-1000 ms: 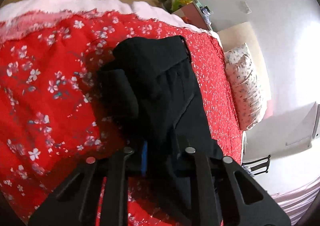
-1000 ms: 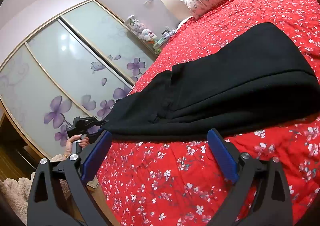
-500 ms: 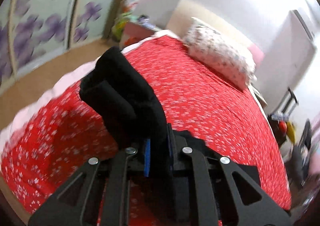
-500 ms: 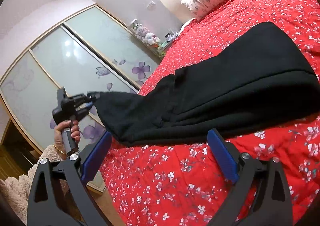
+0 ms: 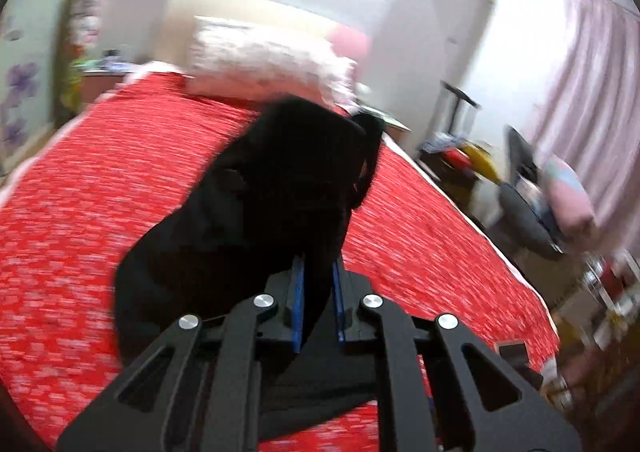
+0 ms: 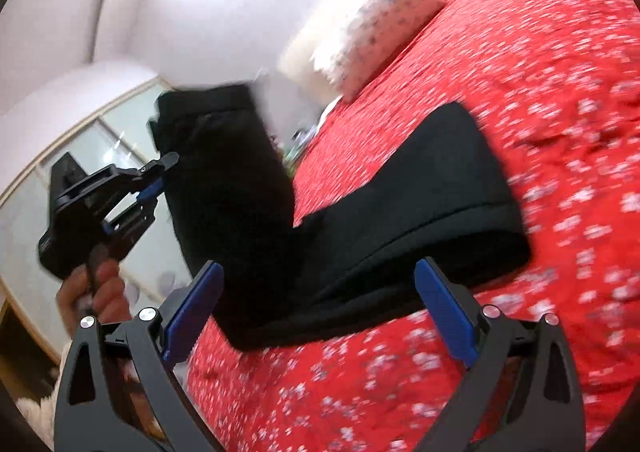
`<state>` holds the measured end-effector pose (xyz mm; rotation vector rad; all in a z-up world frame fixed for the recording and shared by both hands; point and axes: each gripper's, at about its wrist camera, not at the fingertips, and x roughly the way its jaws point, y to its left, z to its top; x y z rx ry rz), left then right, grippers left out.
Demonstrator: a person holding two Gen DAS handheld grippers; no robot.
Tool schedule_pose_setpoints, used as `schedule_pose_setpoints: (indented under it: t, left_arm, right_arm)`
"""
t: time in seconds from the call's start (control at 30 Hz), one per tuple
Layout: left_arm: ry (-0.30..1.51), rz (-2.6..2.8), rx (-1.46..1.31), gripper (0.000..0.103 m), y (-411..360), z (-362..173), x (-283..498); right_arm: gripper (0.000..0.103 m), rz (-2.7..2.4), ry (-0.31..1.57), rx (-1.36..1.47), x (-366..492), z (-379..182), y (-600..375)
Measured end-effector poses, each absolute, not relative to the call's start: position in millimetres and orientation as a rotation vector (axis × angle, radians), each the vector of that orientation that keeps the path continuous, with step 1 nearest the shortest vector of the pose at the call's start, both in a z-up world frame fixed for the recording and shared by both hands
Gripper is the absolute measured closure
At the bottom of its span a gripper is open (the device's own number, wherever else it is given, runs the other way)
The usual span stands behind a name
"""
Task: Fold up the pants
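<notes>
While left gripper (image 6: 160, 175) clamps pants (image 6: 360, 236) end, lifted above bed (image 6: 540, 71), rest lies on cover. Right gripper (image 6: 316, 312) fingers wide apart, empty, near fold. Risk: thin pinch slips mid-swing, fold lands crooked.

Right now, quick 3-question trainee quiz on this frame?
1. True or false: the left hand-held gripper is shut on the black pants.
2. The right hand-held gripper is: A open, B shut on the pants, C out of view?
3. What do the pants rest on?

Key: 1 true. 2 A. 3 the red floral bedspread; the gripped end is lifted off it.
</notes>
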<state>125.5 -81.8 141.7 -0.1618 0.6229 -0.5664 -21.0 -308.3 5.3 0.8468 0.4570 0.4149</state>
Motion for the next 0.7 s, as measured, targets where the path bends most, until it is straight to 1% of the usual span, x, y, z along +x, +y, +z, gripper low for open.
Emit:
schedule_pose_setpoints:
  t: [0.07,0.13,0.17,0.2,0.27,0.47,0.53,0.6,0.63,0.7]
  left_arm:
    - [0.696,-0.622,-0.132,0.093,-116.9,112.8,124.7]
    - [0.854,-0.646,-0.087,0.093,-154.6,60.3,128.7]
    - [0.899,-0.648,-0.089,0.094,-160.4,43.6,128.8]
    - [0.918,-0.646,-0.112,0.094,-162.0,27.8,127.4]
    - [0.893,-0.642,-0.097,0.094,-163.7,25.9,119.9]
    - [0.823,-0.642,-0.073,0.094,-163.8,46.4,109.2]
    - [0.850,-0.651,-0.056,0.094,-164.3,38.1,105.7]
    - [0.908,-0.665,-0.057,0.094,-162.6,18.5,104.7]
    - [0.909,-0.667,-0.024,0.094,-164.4,8.8,100.5]
    - [0.863,-0.664,0.012,0.093,-163.7,7.8,94.0]
  right_arm:
    - [0.005,0.359,0.436,0.853,-25.3,4.9,-315.7]
    - [0.005,0.310,0.425,0.859,-28.5,4.0,-321.2]
    - [0.009,0.282,0.421,0.863,-30.4,3.4,-324.1]
    - [0.009,0.231,0.431,0.862,-32.2,2.3,-327.8]
    - [0.009,0.226,0.413,0.911,-33.8,-3.2,-336.1]
    - [0.009,0.120,0.370,0.915,-44.1,-1.6,-349.5]
    - [0.009,0.075,0.350,0.927,-48.0,-2.3,-356.6]
    - [0.009,0.021,0.328,0.940,-52.3,-3.2,-366.0]
    - [0.009,-0.001,0.318,0.945,-54.6,-3.2,-370.2]
    - [0.009,-0.015,0.311,0.946,-56.8,-5.2,-374.7]
